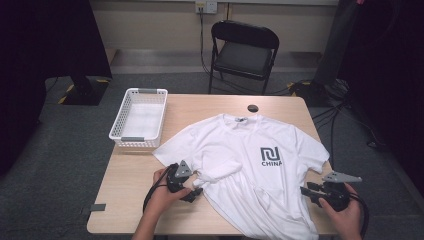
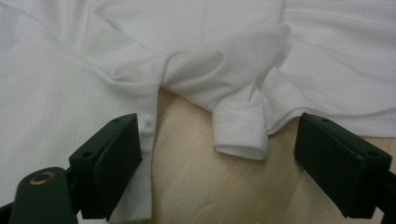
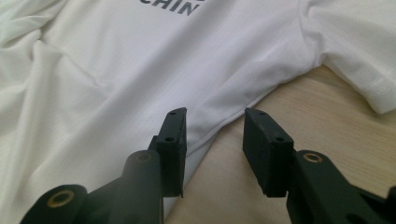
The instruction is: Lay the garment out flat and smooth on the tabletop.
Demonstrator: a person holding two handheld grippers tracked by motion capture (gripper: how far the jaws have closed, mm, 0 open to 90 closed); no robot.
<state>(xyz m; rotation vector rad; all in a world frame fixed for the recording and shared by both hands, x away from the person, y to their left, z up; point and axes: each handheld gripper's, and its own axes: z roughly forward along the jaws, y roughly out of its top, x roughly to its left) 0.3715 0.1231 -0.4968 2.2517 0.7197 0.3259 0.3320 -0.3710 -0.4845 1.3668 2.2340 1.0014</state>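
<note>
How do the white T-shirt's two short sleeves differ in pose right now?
The sleeve by the left gripper is bunched and folded in over the white T-shirt, its hemmed cuff pointing at the open jaws. The sleeve on the right gripper's side lies flat and spread on the wooden table. Both are short, white, hemmed and ungripped.

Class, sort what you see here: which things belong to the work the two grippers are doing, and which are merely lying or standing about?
In the job:
- white short-sleeved T-shirt with dark CHINA print, spread on the table
- left gripper, jaws open around its bunched sleeve
- right gripper, jaws open at the shirt's side edge

Lying about:
- white slotted plastic basket
- black folding chair
- small black round disc
</note>
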